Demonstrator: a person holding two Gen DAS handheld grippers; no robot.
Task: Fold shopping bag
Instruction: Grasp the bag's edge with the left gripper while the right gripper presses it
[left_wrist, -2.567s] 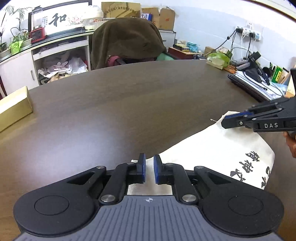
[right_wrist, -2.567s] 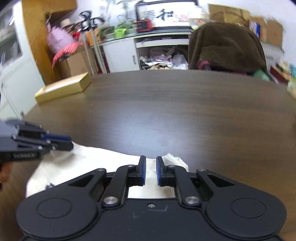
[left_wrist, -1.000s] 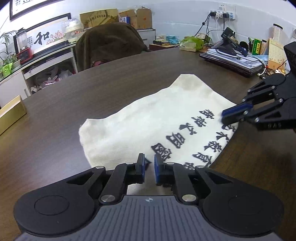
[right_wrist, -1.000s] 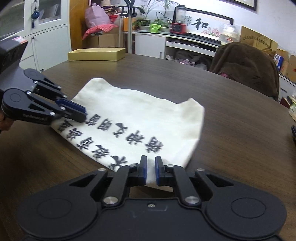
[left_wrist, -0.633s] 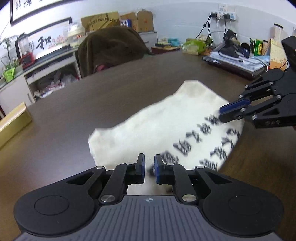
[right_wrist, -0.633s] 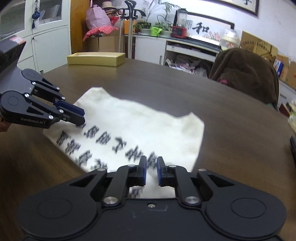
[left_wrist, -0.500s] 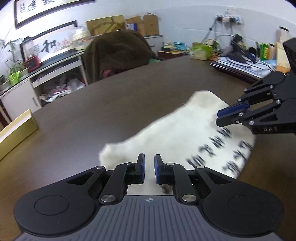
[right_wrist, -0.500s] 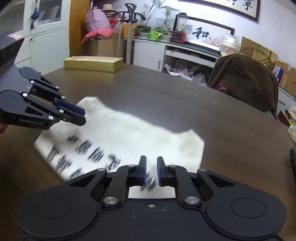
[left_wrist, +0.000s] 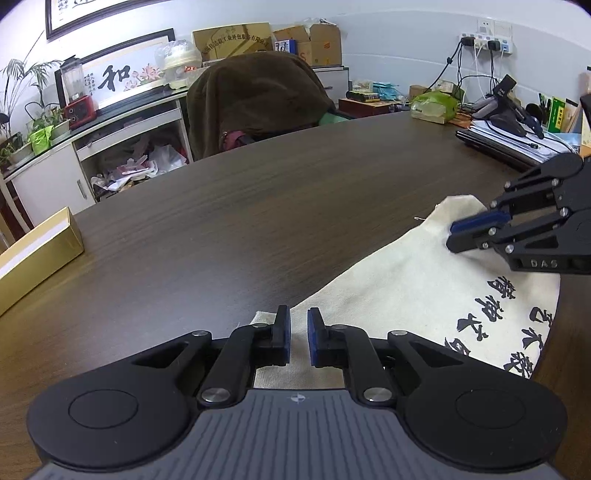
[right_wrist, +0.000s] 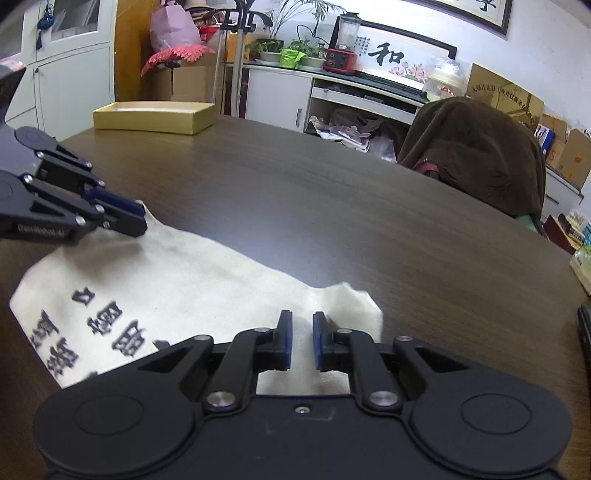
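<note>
A cream cloth shopping bag with black printed characters lies on the dark wooden table; it also shows in the right wrist view. My left gripper is shut on the bag's near left corner; it shows at the left of the right wrist view. My right gripper is shut on the bag's right corner; it shows at the right of the left wrist view. Both hold the bag's edge low over the table.
A gold box lies at the table's left edge, also seen in the right wrist view. A chair draped in brown cloth stands behind the table. A laptop and cables sit at the far right.
Both grippers have carried the bag's held edge forward and down over the rest of the bag. Less of the printed side shows now, and the bag lies shorter on the table.
</note>
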